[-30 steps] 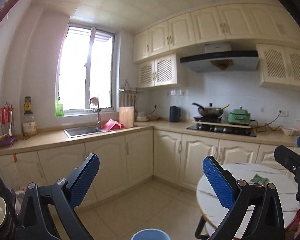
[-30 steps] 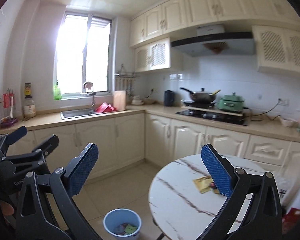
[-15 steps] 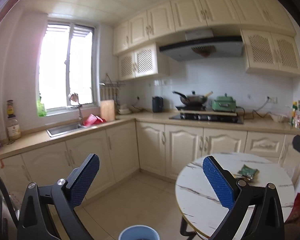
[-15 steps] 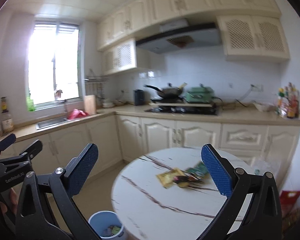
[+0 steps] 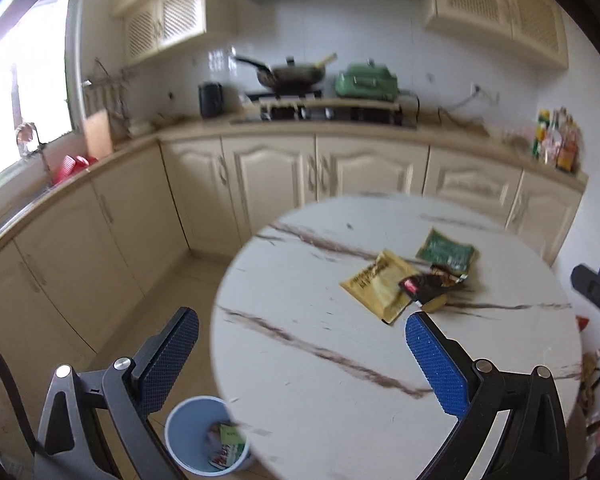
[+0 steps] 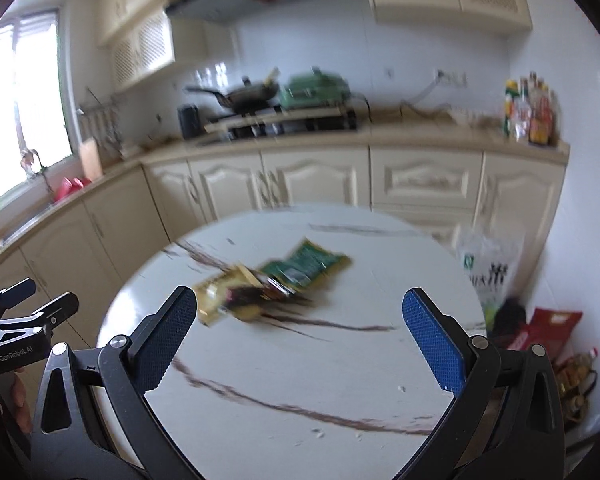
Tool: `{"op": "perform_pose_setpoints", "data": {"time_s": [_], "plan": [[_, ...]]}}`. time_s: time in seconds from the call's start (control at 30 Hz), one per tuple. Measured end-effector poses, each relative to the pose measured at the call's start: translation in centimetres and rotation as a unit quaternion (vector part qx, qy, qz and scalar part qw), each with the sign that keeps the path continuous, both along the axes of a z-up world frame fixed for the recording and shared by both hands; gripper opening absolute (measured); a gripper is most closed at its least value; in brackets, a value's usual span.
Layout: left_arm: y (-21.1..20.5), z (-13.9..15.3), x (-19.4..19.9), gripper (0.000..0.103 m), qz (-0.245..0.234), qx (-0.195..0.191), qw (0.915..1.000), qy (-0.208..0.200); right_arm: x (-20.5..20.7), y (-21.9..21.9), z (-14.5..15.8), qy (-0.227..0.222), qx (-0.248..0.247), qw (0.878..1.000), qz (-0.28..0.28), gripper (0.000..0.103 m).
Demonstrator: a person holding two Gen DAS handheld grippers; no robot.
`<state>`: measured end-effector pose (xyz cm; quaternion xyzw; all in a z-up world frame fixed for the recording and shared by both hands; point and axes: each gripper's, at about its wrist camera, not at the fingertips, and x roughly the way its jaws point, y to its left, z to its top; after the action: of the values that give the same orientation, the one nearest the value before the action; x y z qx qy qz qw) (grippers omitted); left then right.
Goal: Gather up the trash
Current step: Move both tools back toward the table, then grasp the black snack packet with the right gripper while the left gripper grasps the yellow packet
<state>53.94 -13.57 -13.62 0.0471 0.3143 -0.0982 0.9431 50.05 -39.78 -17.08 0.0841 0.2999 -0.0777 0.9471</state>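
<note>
Three wrappers lie together on the round marble table (image 5: 320, 400): a yellow packet (image 5: 376, 284), a dark red-and-black wrapper (image 5: 428, 284) and a green packet (image 5: 446, 250). The right wrist view shows them blurred: yellow packet (image 6: 216, 292), dark wrapper (image 6: 256, 292), green packet (image 6: 304, 264). My left gripper (image 5: 300, 344) is open and empty over the table's near side, short of the wrappers. Just as wide and empty, my right gripper (image 6: 300, 320) hangs above the table (image 6: 300, 380), with the wrappers ahead of it. A blue bin (image 5: 204, 436) holding some trash stands on the floor at the table's left.
Cream kitchen cabinets (image 5: 276, 176) and a worktop with a wok (image 5: 292, 72) and a green pot (image 5: 368, 80) run behind the table. Bottles (image 6: 528, 112) stand at the worktop's right end. A white plastic bag (image 6: 488, 268) and a red bag (image 6: 548, 328) sit on the floor right of the table.
Both cameras have swung right and tilted down toward the table, so the wrappers are nearer and the window has slid to the left edge. Both grippers stay open and empty.
</note>
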Motion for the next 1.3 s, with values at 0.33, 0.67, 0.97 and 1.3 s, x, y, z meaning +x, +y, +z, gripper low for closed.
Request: {"op": "perform_pose_setpoints", "data": {"time_s": [0.33,0.67,0.97,1.3], "plan": [[1.3,-1.2,7.0,0.102,0.027,0.010,0.9990,0.035,9.8,3.6,-6.3,0.091,-0.037,0.988,0.117,0.103],[2.4,-4.1,8.3,0.102,0.027,0.005,0.9982,0.053,16.9,6.2,-12.1,0.165,-0.052,0.970,0.171,0.087],[0.4,-5.0,9.7,0.102,-0.007,-0.001,0.9974,0.072,16.9,3.2,-12.5,0.160,0.025,0.971,0.174,0.035],[-3.0,-5.7,11.8,0.102,-0.051,0.007,0.9947,0.089,17.2,2.3,-11.9,0.143,0.049,0.973,0.175,0.010]]}}
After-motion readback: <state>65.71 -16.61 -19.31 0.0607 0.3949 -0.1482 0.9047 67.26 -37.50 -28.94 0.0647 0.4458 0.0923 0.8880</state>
